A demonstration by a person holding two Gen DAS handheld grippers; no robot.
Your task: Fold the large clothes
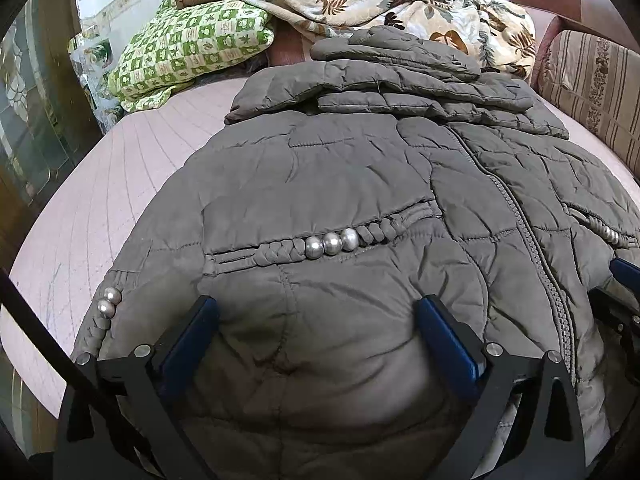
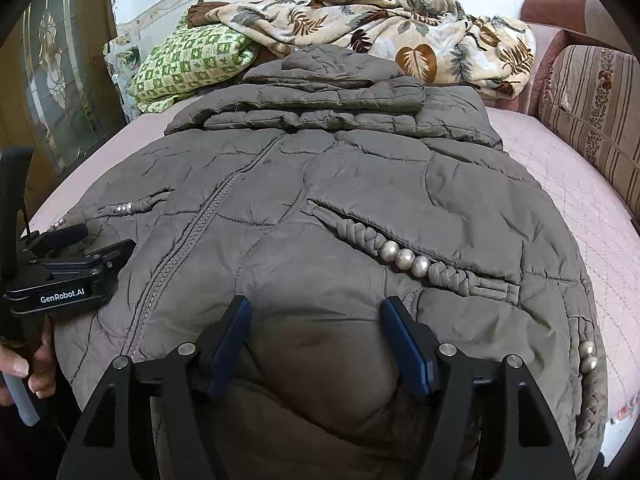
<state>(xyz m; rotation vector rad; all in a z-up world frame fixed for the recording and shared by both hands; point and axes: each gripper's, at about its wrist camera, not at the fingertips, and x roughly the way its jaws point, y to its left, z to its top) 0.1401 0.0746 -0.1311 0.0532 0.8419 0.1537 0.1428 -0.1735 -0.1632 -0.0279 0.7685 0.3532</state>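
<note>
A grey quilted puffer jacket (image 1: 352,168) lies front up on a pink bed, zipper closed, with its sleeves folded across near the collar. It fills the right wrist view (image 2: 360,184) too. Braided pocket trims carry silver beads (image 1: 331,243), and the other pocket's beads (image 2: 405,257) show in the right wrist view. My left gripper (image 1: 318,312) is open over the hem on the jacket's left half, with padded fabric bulging between its jaws. My right gripper (image 2: 316,312) is open over the hem on the right half, fabric between its jaws. The left gripper (image 2: 68,272) also shows at the left edge of the right wrist view.
The pink quilted bedspread (image 1: 120,184) shows bare to the left and also to the right (image 2: 580,184). A green checked pillow (image 1: 188,48) and a leaf-print blanket (image 1: 400,4) lie at the head. A striped sofa cushion (image 2: 596,120) is at right, a wooden glass door (image 2: 60,92) at left.
</note>
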